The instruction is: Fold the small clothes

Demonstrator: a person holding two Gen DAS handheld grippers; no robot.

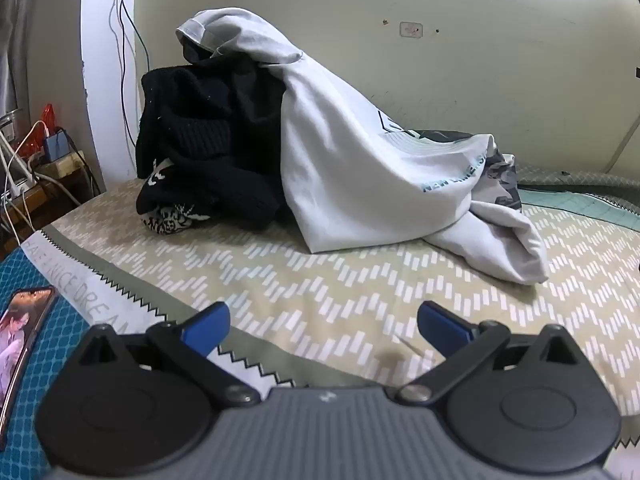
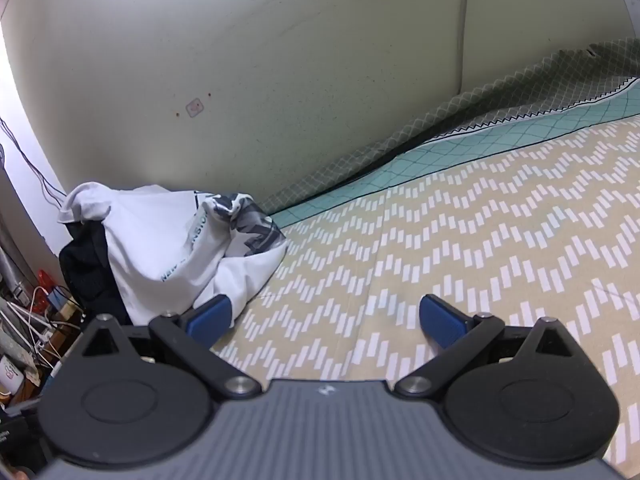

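A heap of clothes rests against the wall on the bed. A white printed shirt [image 1: 352, 160] drapes over black garments [image 1: 208, 136], with a patterned black-and-white piece [image 1: 172, 218] at the heap's foot. My left gripper [image 1: 323, 326] hovers open over the sheet, short of the heap, nothing between its blue pads [image 1: 206, 330]. From the right wrist view the same white shirt [image 2: 160, 240] and black clothes [image 2: 86, 272] lie far left. My right gripper [image 2: 325, 320] is open and empty, its left pad [image 2: 210, 316] near the shirt's hem.
The bed has a beige zigzag-patterned sheet [image 1: 360, 300] with a teal band [image 2: 500, 136] along the wall. A phone [image 1: 22, 332] lies on a blue mat at the left. Cables and chargers [image 1: 36, 152] crowd the bedside at far left.
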